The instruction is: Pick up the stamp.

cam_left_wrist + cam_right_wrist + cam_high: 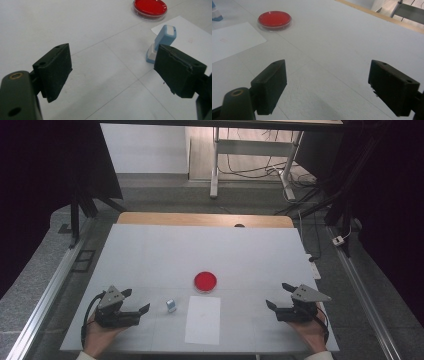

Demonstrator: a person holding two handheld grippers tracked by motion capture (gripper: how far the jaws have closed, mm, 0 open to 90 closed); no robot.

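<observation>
1. A white table (150, 250) spans the scene.
2. A white paper sheet (203, 320) lies at its near middle.
3. The left gripper (137, 301) and right gripper (278, 296) rest near the front corners, jaws spread wide, holding nothing.
4. A red dish (205, 281) sits just beyond the sheet.
5. A small blue-and-white stamp (161, 42) stands left of the sheet.

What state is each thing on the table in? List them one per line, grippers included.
Left gripper: open, nothing between its jaws.
Right gripper: open, nothing between its jaws.
Red dish: flat on the table, beyond the paper.
Blue and white stamp: standing tilted, beside the paper's edge, ungripped.
Sheet of paper: lying flat, a faint red mark on it.
</observation>
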